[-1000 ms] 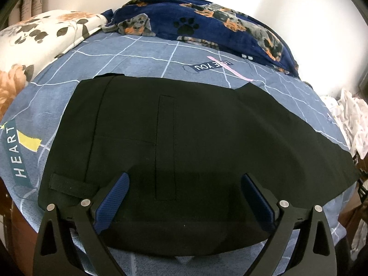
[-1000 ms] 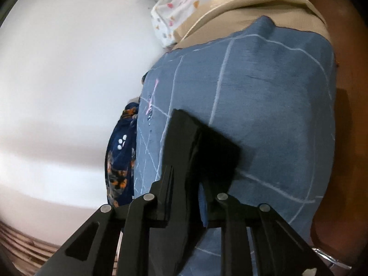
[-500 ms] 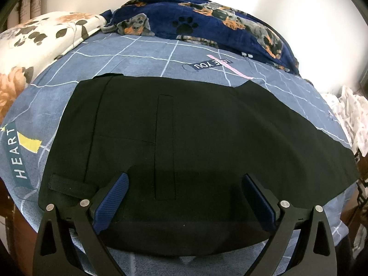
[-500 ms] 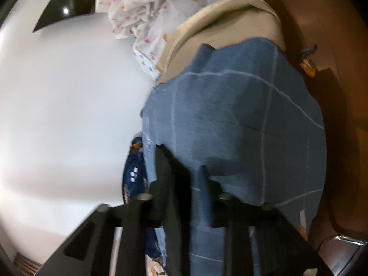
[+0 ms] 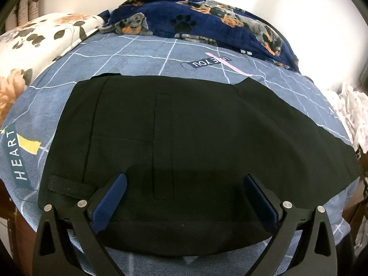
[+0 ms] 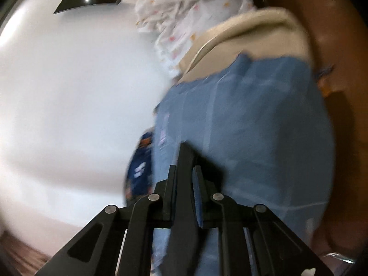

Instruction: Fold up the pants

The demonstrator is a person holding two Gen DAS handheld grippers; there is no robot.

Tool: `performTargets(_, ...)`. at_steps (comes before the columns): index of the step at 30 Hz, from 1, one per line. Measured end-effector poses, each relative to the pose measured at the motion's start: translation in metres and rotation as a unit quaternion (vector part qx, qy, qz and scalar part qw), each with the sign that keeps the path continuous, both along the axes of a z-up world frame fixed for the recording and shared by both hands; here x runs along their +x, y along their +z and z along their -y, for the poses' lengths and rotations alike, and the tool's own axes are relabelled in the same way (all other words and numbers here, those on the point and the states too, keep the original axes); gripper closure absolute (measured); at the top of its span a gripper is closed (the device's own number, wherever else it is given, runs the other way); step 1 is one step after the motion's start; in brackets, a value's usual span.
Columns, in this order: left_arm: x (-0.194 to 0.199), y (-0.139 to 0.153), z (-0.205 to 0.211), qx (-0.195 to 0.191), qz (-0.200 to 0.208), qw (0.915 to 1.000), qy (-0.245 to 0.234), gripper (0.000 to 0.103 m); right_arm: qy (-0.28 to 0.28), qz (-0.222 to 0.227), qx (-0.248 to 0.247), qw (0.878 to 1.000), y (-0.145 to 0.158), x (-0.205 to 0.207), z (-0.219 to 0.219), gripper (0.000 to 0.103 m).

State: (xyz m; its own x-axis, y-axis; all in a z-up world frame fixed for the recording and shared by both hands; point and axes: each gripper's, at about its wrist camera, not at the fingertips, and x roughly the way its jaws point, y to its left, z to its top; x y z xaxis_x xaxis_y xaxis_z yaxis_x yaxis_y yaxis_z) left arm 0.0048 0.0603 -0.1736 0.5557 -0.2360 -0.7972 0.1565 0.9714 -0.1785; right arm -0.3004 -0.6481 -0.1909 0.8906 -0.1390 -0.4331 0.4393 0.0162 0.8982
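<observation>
Black pants (image 5: 207,138) lie flat across a blue checked bedsheet (image 5: 142,66), waistband and belt loop at the left, legs running to the right edge. My left gripper (image 5: 184,179) hovers over the waist part, jaws wide open, blue pads (image 5: 110,197) apart with nothing between them. In the blurred right wrist view, my right gripper (image 6: 184,170) has its jaws nearly together on a raised strip of the black pants (image 6: 185,154), which stands up between the fingers above the bedsheet (image 6: 264,126).
A navy dog-print blanket (image 5: 207,27) lies at the far edge of the bed, with a floral pillow (image 5: 34,46) at the left. White dotted cloth (image 6: 174,16) and a beige bundle (image 6: 253,32) pile up beyond the bed's end. Brown floor (image 6: 340,46) runs alongside.
The right view has swung and gone blurred, with the cloth pile now larger at the top. Its jaws have narrowed on the black fabric. The left view is unchanged.
</observation>
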Motion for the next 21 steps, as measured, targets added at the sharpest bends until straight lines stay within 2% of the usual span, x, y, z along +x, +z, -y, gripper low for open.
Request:
performTargets(2, 0.0, 0.0, 0.0, 0.002, 0.0, 1.0, -0.002, 0.001, -0.004, -0.04, 0.007, 0.999, -0.009, -0.006, 0.003, 0.09)
performTargets(7, 0.0, 0.0, 0.002, 0.007, -0.001, 1.0, -0.003, 0.001, 0.029, -0.084, -0.005, 0.996, -0.013, 0.008, -0.002, 0.091)
performTargets(13, 0.0, -0.001, 0.003, 0.01, -0.002, 0.9999, -0.004, 0.001, 0.06, -0.079, -0.024, 0.995, -0.001, 0.033, -0.007, 0.091)
performTargets(21, 0.0, -0.001, 0.004, 0.011, -0.002, 0.9999, -0.004, 0.001, 0.059, -0.072, 0.0, 0.996, -0.01, 0.034, -0.006, 0.087)
